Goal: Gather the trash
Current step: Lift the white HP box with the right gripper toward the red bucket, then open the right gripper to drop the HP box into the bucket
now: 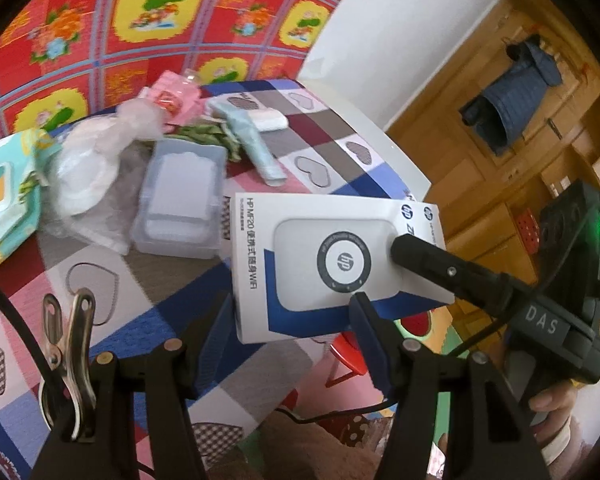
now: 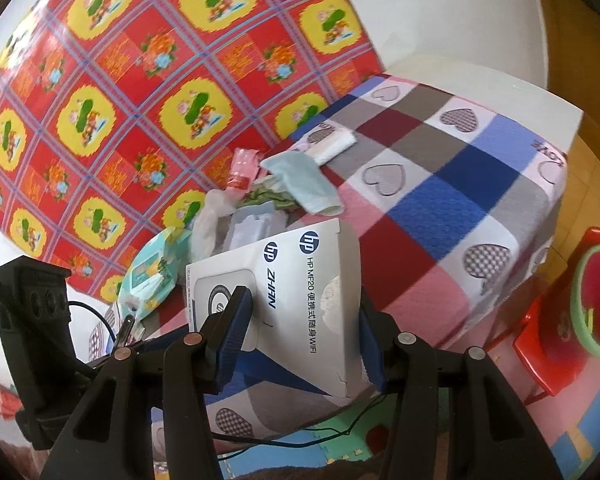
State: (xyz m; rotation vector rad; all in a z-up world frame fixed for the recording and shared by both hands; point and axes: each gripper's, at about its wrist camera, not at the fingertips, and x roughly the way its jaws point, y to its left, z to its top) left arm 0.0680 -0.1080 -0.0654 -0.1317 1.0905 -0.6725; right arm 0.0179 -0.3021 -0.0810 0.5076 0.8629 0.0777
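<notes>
HP WiFi box (image 2: 300,304) clamped between right gripper (image 2: 300,332) fingers, lifted above checked tablecloth (image 2: 440,208); left gripper (image 1: 284,344) jaws apart, just beneath box

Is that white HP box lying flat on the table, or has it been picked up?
Picked up. The HP box sits tilted, pinched between the right gripper fingers, its near end jutting past the checked tablecloth.

Home living room: checked heart-print tablecloth (image 2: 440,200), wooden cabinets (image 1: 500,184), jacket (image 1: 512,108) hung up, foam play mat (image 2: 332,440), red plastic stool (image 2: 540,344)
</notes>
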